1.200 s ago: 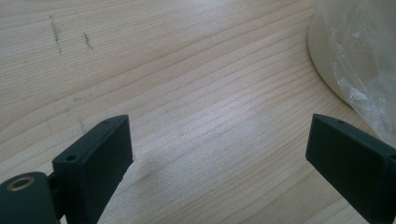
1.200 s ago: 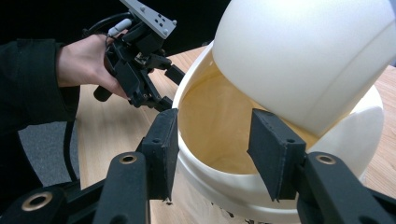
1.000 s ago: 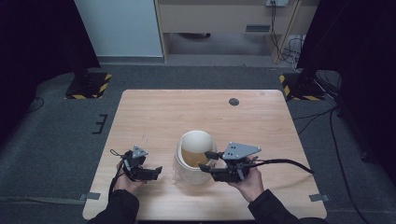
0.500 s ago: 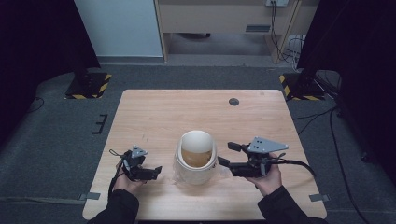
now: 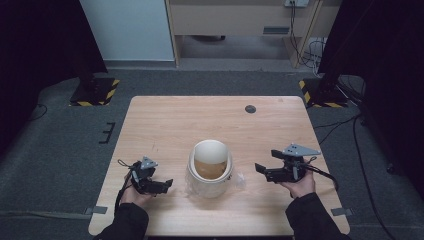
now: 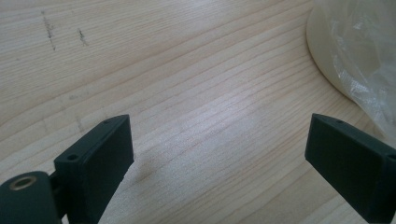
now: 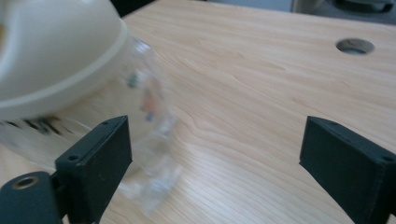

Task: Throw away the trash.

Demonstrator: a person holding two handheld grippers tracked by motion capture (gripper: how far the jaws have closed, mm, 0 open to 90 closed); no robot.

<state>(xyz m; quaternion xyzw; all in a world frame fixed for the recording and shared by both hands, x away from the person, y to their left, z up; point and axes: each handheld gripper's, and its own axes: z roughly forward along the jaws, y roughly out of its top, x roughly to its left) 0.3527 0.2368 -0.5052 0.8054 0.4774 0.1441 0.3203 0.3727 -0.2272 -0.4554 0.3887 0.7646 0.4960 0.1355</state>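
While the cream pot point(image 5: 210, 169) stands on the table point(image 5: 165, 125), left gripper point(image 5: 167, 184) gapes empty; right gripper point(image 5: 260, 169), jaws just widened, holds nothing.

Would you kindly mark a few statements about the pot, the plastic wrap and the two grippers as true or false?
1. The cream pot stands between the two grippers. True.
2. The right gripper grips the pot's rim. False: its jaws have just been opening, nothing is between them, and it is apart from the pot.
3. The left gripper is open. True.
4. Clear plastic wrap lies at the pot's foot. True.
5. The pot lies tipped over. False: it stands upright.
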